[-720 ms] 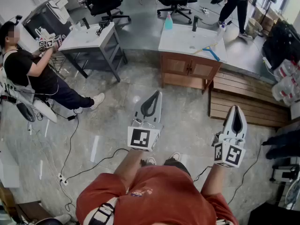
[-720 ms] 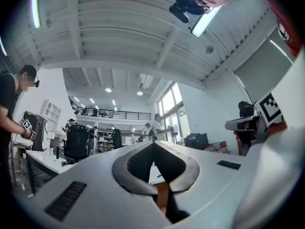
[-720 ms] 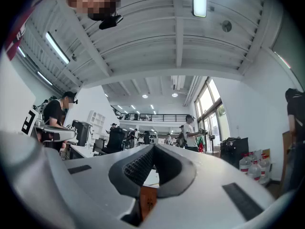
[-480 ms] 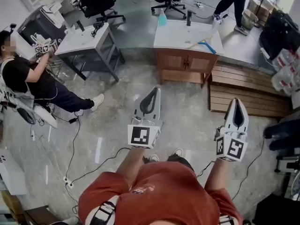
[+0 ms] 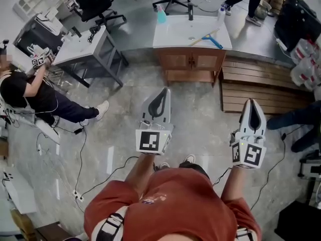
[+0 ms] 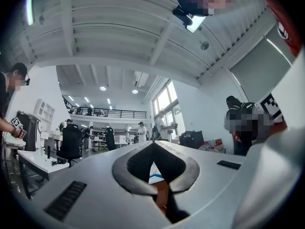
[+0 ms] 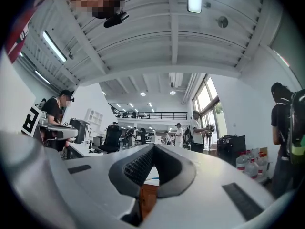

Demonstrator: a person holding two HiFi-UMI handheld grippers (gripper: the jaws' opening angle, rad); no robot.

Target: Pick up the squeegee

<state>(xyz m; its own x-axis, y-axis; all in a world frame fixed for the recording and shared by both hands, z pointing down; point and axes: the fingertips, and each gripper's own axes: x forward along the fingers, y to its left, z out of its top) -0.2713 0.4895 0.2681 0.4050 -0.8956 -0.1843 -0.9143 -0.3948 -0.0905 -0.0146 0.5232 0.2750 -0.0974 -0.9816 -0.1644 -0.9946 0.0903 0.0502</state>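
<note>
The squeegee [image 5: 206, 36], with a blue blade and a pale yellow handle, lies on the white countertop [image 5: 175, 34] of a wooden cabinet at the top middle of the head view. Both grippers hang in the air over the stone floor, well short of it. My left gripper [image 5: 164, 91] points toward the cabinet with its tips together and nothing between them. My right gripper [image 5: 251, 102] is level with it on the right, also shut and empty. The left gripper view shows the left gripper [image 6: 153, 144] with its jaws meeting. So does the right gripper view for the right gripper [image 7: 153, 147].
On the counter stand a teal spray bottle [image 5: 161, 15], a dark bottle [image 5: 190, 11] and a white bottle [image 5: 220, 15]. Wooden decking [image 5: 256, 87] lies to the cabinet's right. A grey desk [image 5: 83, 44], a seated person [image 5: 30, 92] and floor cables [image 5: 80, 149] are at left. Someone's legs [image 5: 291, 118] are at right.
In the head view the cabinet and squeegee have slid up and to the left. Both grippers keep much the same place and stay shut. A person's legs have come in at the right edge.
</note>
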